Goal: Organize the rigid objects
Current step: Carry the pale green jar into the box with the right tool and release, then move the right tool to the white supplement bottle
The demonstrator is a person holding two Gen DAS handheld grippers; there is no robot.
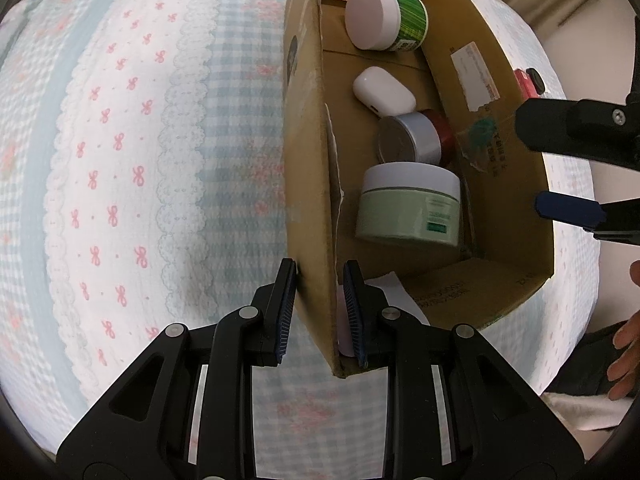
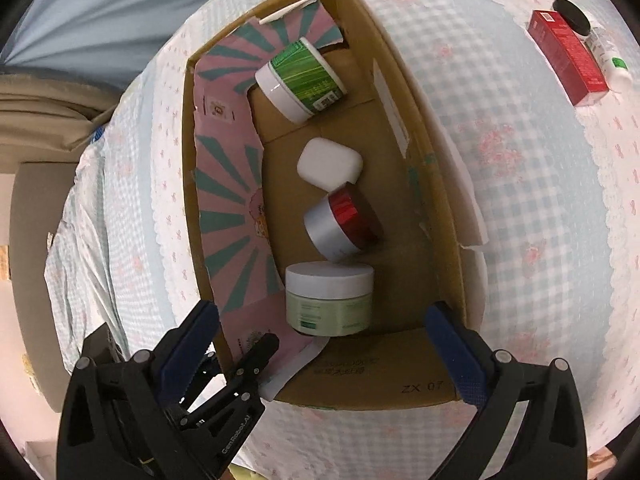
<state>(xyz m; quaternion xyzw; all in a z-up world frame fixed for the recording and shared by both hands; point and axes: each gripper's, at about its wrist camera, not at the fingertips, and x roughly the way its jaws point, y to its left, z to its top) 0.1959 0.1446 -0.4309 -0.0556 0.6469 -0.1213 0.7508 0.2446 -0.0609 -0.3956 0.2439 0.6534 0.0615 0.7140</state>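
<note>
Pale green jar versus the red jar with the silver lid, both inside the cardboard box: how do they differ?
The pale green jar stands upright; the red jar lies tipped on its side. The pale green jar carries a white lid, the red jar a silver one. The pale green jar looks wider than the red jar. Both are round, lidded jars resting on the floor of the cardboard box, next to each other.
</note>
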